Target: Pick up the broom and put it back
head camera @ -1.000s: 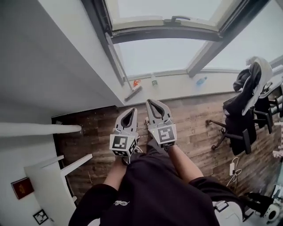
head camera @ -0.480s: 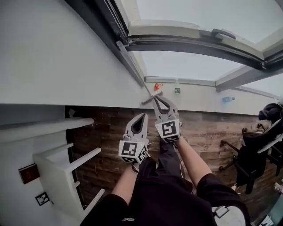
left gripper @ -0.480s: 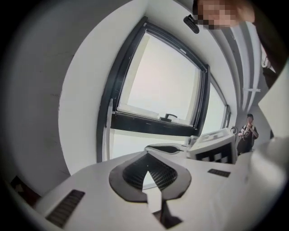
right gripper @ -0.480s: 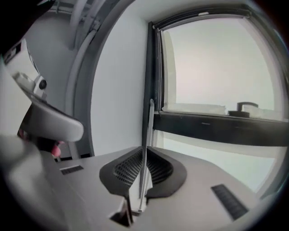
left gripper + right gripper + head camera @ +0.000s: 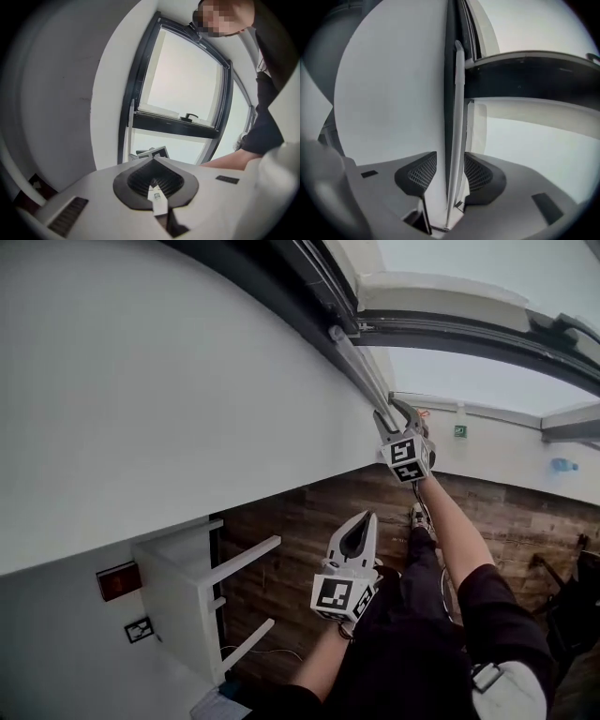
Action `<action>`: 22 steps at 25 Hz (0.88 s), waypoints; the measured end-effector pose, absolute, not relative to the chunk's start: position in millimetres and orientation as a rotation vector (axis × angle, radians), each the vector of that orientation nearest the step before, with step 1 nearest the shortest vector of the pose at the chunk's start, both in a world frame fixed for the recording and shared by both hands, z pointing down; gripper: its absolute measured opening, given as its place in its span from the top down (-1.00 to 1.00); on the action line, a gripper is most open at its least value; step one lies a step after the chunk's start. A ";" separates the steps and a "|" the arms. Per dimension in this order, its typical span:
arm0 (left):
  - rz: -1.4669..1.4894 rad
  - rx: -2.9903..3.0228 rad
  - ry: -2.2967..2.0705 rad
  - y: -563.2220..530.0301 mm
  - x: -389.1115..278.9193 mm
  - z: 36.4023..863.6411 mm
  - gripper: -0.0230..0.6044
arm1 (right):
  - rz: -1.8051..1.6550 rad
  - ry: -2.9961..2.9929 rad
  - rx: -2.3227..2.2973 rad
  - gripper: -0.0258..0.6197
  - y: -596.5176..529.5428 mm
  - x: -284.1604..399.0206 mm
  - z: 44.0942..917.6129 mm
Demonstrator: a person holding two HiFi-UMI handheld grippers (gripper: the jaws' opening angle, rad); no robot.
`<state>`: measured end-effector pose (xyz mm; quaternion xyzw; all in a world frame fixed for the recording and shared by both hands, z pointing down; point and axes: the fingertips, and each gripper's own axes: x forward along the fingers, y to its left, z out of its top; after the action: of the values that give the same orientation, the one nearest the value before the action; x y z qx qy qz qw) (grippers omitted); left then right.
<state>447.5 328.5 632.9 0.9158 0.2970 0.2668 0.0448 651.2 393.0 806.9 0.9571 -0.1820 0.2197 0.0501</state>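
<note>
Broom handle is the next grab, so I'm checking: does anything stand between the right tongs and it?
Nothing visible does. The right tongs have just been opening and now stand open, with the broom handle already between their pads, running along the dark window frame.

A big white wall [image 5: 141, 381] fills the left side. Up high is a window [image 5: 487, 381] with a dark frame [image 5: 450, 329] and a black handle [image 5: 190, 116]. The floor [image 5: 309, 512] is brown wood. A white shelf [image 5: 178, 587] stands by the wall. Just beside it, on the wall, are a small red box [image 5: 119, 582] and a black and white square [image 5: 139, 629]. Far off, a little green sign [image 5: 460, 430] is on the low wall, with a blue bottle [image 5: 561, 465] further right.
</note>
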 end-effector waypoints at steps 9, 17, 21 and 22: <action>0.826 2.852 0.830 303.4 455.4 630.2 0.93 | 0.668 -0.498 2.912 0.47 383.5 702.9 839.2; 0.816 2.828 0.914 309.5 455.0 634.5 0.93 | 0.589 -0.499 2.969 0.63 390.1 669.0 829.9; 0.790 2.829 1.030 315.0 444.3 628.6 0.93 | 0.435 -0.464 3.019 0.64 392.7 624.1 796.1; 0.782 2.828 1.058 315.0 441.7 626.2 0.93 | 0.401 -0.453 3.019 0.64 394.0 614.9 781.2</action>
<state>441.7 315.0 626.2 0.9066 0.3392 0.2508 0.0109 614.9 394.0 781.2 0.9800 -0.1471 0.1301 0.0311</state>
